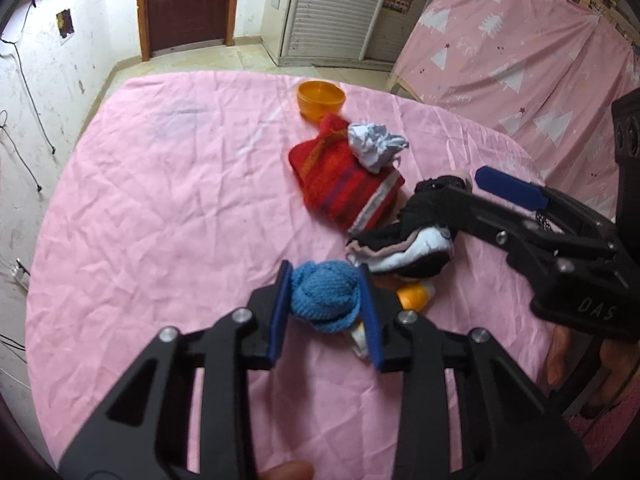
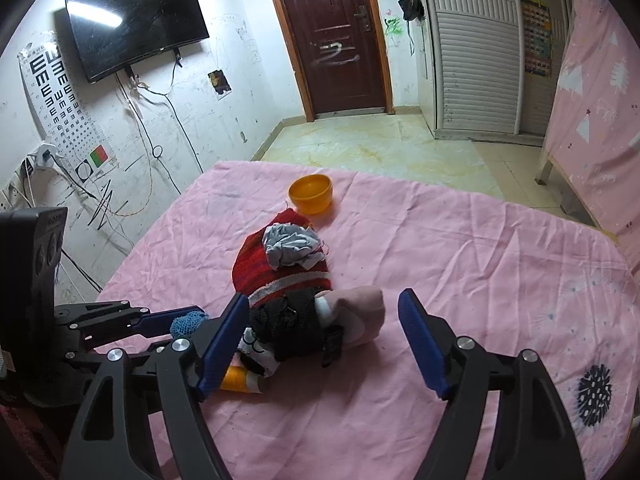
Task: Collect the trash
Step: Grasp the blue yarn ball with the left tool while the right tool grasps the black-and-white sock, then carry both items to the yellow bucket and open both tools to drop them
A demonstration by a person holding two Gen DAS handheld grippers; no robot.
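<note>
My left gripper [image 1: 325,304] is shut on a blue knitted ball [image 1: 323,297], held just above the pink sheet [image 1: 160,220]; the ball also shows in the right wrist view [image 2: 187,322]. My right gripper [image 2: 324,344] is open, its jaws on either side of a black, white and pink sock pile [image 2: 312,324]. In the left wrist view that pile [image 1: 404,240] lies right of the ball. A crumpled grey-white paper wad [image 1: 374,145] rests on a red knitted piece [image 1: 340,184]; the wad also shows in the right wrist view [image 2: 292,246]. An orange bowl [image 1: 321,100] stands beyond.
An orange-and-white item [image 1: 414,296] lies partly under the sock pile. The floor [image 2: 380,152] begins past the sheet's far edge. A pink patterned curtain [image 1: 520,52] hangs on the right. A cabled wall [image 2: 120,128] stands on the left.
</note>
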